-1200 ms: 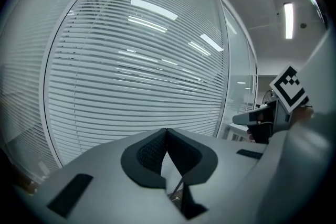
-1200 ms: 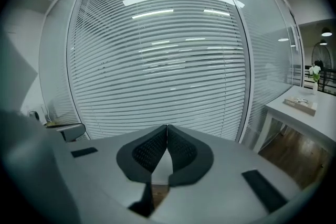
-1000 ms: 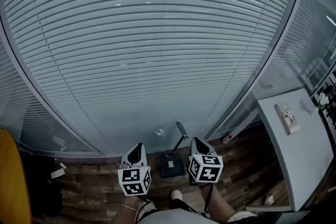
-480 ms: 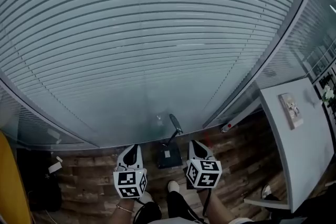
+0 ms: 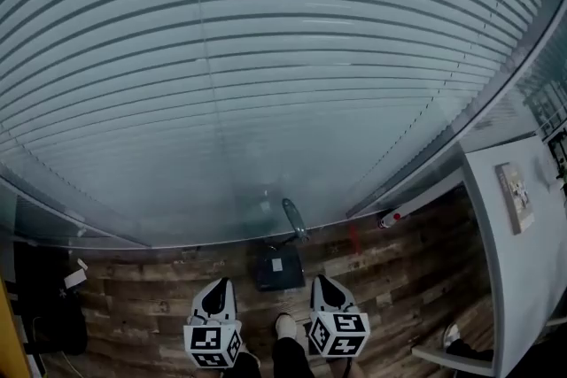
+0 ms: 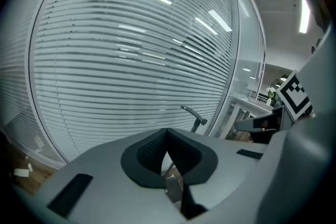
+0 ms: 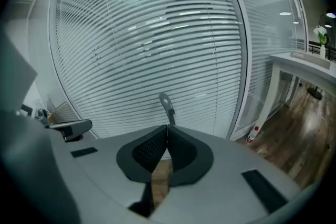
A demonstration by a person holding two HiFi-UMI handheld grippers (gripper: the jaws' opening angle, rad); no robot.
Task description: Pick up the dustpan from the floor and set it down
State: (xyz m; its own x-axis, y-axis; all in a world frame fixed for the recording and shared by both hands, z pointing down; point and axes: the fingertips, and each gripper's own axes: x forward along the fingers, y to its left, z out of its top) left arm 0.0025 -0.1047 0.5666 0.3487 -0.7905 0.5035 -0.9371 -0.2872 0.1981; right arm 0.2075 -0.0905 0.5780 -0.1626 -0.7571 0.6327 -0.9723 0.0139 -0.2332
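Observation:
A dark dustpan (image 5: 278, 266) stands on the wooden floor against the glass wall, its long handle (image 5: 295, 219) rising up and to the right. The handle (image 6: 195, 115) shows in the left gripper view, and the same handle (image 7: 166, 106) shows just above the jaw tips in the right gripper view. My left gripper (image 5: 218, 294) hangs to the dustpan's left and my right gripper (image 5: 322, 289) to its right, both short of it. Each pair of jaws is shut with nothing between the pads.
A glass wall with horizontal blinds (image 5: 266, 84) fills the space ahead. A white table (image 5: 523, 252) stands at the right, with a flat item (image 5: 515, 196) on it. A small red-and-white object (image 5: 390, 218) lies by the wall base. Dark gear (image 5: 49, 314) sits at left.
Both grippers have sunk toward the floor and sit lower in the head view. The head view has dropped closer to the wall, so the dustpan looks nearer. Jaws stayed shut.

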